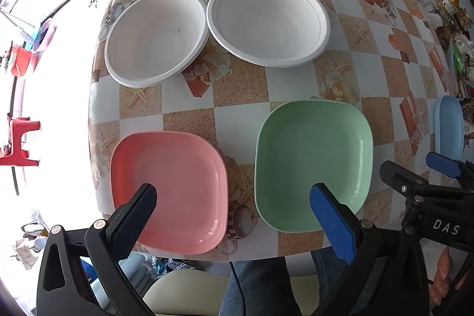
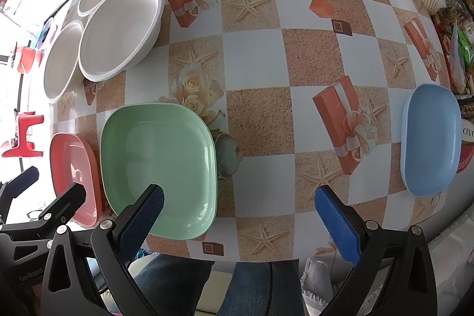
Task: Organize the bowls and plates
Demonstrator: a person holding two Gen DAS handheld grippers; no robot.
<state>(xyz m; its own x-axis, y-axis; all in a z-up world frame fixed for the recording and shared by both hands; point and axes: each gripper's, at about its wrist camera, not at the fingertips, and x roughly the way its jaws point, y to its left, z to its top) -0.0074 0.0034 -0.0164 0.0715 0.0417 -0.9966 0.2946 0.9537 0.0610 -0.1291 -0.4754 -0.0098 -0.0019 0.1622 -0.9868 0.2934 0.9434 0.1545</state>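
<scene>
Both our tongs, left gripper [image 1: 232, 205] and right gripper [image 2: 240, 205], hang spread, empty; we risk shoving pink plate [image 1: 169, 191] off table edge [image 1: 207, 255].

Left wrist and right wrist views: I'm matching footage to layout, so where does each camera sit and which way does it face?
Left wrist: on the left gripper at the table's near edge, facing the pink plate and white bowls; jeans below.
Right wrist: on the right gripper, further right, facing the blue plate; jeans below.
Shared: green plate, pink plate, bowls, blue plate.
</scene>
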